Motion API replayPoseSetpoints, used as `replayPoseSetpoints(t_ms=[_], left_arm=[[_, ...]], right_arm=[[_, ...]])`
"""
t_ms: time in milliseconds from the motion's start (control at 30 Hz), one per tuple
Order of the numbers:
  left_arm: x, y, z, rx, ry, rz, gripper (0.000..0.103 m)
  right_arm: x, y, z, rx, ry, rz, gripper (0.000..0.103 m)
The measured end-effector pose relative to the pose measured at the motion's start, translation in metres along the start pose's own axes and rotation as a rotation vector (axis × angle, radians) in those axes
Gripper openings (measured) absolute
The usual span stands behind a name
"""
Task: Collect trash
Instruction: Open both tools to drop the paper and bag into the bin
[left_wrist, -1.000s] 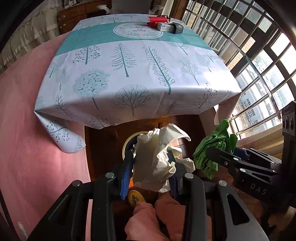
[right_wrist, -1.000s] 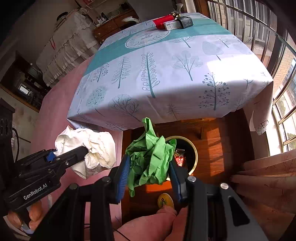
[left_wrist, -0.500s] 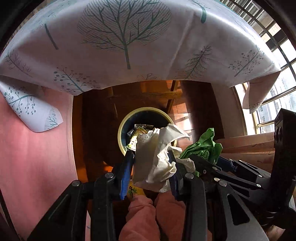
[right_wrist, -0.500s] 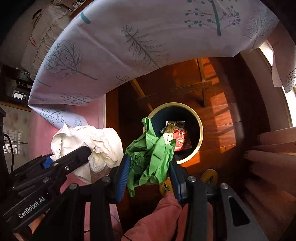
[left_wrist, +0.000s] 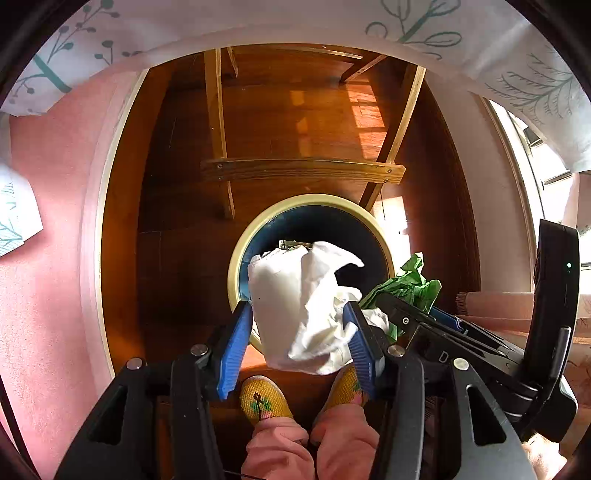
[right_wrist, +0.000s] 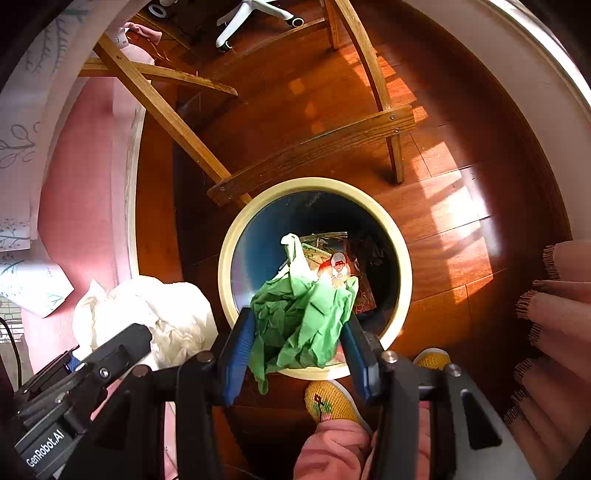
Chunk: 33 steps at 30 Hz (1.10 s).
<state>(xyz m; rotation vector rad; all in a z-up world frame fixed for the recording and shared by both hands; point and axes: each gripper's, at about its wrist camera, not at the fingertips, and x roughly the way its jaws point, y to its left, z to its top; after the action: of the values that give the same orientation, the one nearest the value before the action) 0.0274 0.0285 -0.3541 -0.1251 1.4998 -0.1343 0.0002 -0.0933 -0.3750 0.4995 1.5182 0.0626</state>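
White paper wad between left gripper pads: crumpled, matt, thin. Green paper wad between right gripper pads: creased, matt. Pads blue, ribbed, rubbery; gripper bodies black matt plastic, metal screw heads. Bin below both: smooth cream rim, glossy dark-blue inside, shiny printed wrappers at bottom. Floor beyond: polished reddish wood, glossy. Table frame ahead: pale varnished wood. Slippers under grippers: yellow knit cloth.

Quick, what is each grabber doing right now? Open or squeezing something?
Left gripper: jaws just opening, white crumpled paper loose between them, over the bin.
Right gripper: jaws just opening, green crumpled paper still between them.
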Motion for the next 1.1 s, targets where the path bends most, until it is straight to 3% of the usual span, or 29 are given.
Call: replayPoseSetpoints(t_ms=[133, 333, 600, 733, 1100], left_arm=[[0.014, 0.008, 0.005, -0.003, 0.01, -0.004, 0.074], [0.016, 0.012, 0.012, -0.006, 0.0, 0.046, 0.086], [0.002, 0.012, 0.021, 0.004, -0.03, 0.079, 0.093], [-0.008, 0.009, 0.024, 0.014, -0.034, 0.094, 0.101], [-0.039, 0.0, 0.02, 0.025, -0.031, 0.098, 0.102]], right_arm=[[0.016, -0.005, 0.006, 0.008, 0.011, -0.021, 0.063], [0.016, -0.006, 0.012, 0.007, -0.001, -0.038, 0.067], [0.002, -0.007, 0.014, 0.008, -0.028, -0.06, 0.069], [-0.007, -0.004, 0.014, 0.013, -0.036, -0.065, 0.069], [-0.04, 0.002, 0.008, 0.026, -0.06, -0.071, 0.069]])
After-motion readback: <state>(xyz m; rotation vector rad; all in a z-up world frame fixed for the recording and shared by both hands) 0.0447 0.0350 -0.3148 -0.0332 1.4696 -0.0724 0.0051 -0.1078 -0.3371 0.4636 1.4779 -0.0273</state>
